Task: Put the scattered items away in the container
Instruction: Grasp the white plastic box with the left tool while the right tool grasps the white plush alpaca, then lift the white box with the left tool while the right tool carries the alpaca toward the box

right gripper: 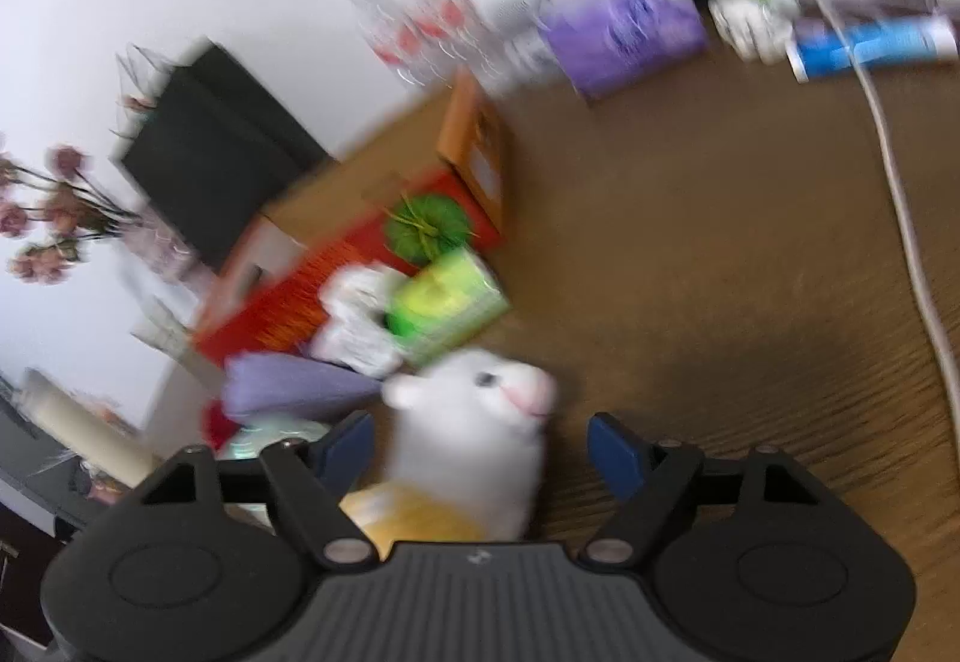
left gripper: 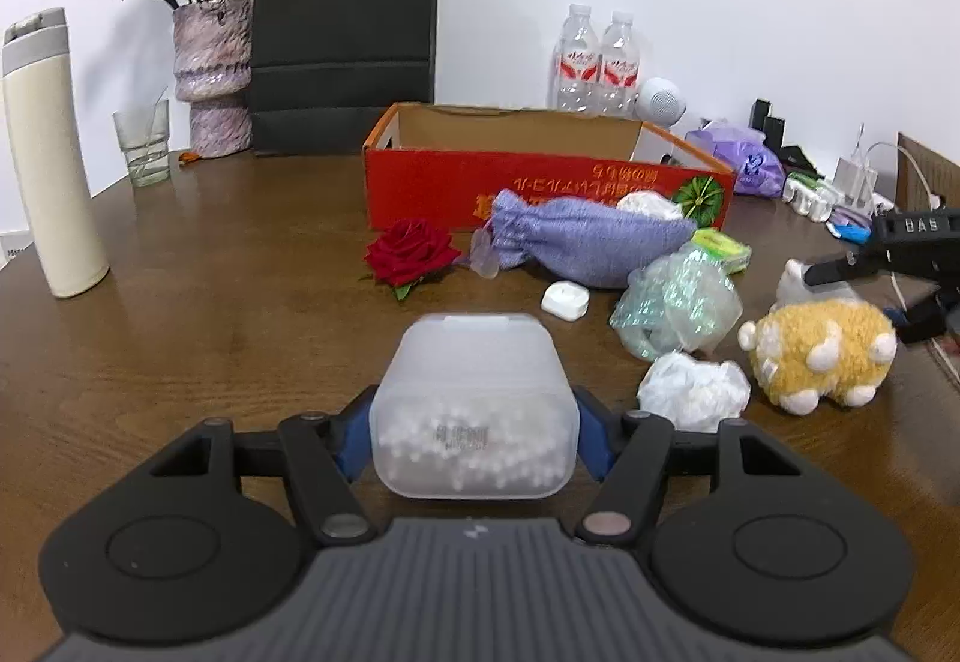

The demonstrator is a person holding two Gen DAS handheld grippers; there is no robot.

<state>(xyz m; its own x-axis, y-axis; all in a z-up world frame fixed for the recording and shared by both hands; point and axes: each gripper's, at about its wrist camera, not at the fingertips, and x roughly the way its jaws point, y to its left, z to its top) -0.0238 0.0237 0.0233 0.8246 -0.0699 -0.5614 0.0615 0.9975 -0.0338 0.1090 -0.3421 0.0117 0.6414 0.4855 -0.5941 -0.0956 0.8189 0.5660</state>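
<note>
1. The left gripper (left gripper: 474, 422) is clenched on a frosted plastic box (left gripper: 471, 410) of small white beads; its blue pads press the box's two sides, and the box juts forward between them, over the wooden table (left gripper: 240, 302).
2. Straight ahead of that gripper, well beyond the box it carries, stands the red cardboard container (left gripper: 540, 182), open at the top; I cannot see inside it from here.
3. Between the held box and the container lie a red rose (left gripper: 411, 251), a little left of the line, and a purple knitted pouch (left gripper: 576, 245) lying just in front of the container's front wall.
4. Just ahead of the held box and slightly right sits a small white case (left gripper: 564, 299).
5. To the right of the left gripper are a crumpled clear-green wrapper (left gripper: 678, 308), a wad of white plastic (left gripper: 693, 389) and a yellow-and-white plush animal (left gripper: 822, 356).
6. The right gripper (right gripper: 480, 440) is released: its blue pads stand apart with the plush's white head (right gripper: 474, 410) between them, neither pad clearly pressing it. That view is blurred.
7. Ahead of the right gripper, past the plush, a green packet (right gripper: 444, 302) lies by the container's corner.
</note>
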